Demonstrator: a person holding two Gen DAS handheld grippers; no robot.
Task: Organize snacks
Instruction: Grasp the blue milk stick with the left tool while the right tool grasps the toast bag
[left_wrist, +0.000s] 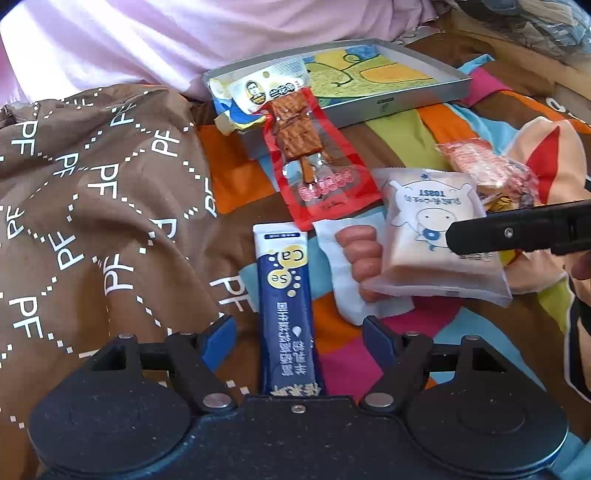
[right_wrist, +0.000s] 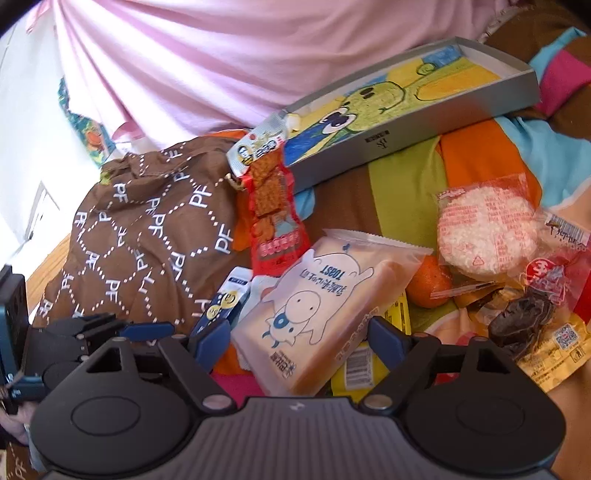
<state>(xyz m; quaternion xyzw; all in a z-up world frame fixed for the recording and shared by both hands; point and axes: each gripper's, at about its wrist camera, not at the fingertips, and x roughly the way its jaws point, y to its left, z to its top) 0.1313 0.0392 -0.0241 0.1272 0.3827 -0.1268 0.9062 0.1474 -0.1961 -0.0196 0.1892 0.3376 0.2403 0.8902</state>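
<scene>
My left gripper (left_wrist: 299, 336) is open, low over the bed. A blue stick packet (left_wrist: 286, 314) lies lengthwise between its blue pads, which stand clear of it. My right gripper (right_wrist: 299, 341) is also open, its pads either side of the near end of a white toast packet (right_wrist: 314, 306). That toast packet (left_wrist: 432, 229) rests partly on a sausage packet (left_wrist: 354, 258). A red packet of spicy strips (left_wrist: 306, 147) lies with its top end over the corner of a shallow grey box (left_wrist: 391, 107).
A brown "PF" cloth bag (left_wrist: 92, 203) bulges at the left. Right of the toast lie a rice cracker packet (right_wrist: 487, 232), an orange (right_wrist: 428, 288), a dark dried-fruit packet (right_wrist: 524, 325) and a yellow packet (right_wrist: 354, 373). Pink cloth (right_wrist: 221, 55) hangs behind the box.
</scene>
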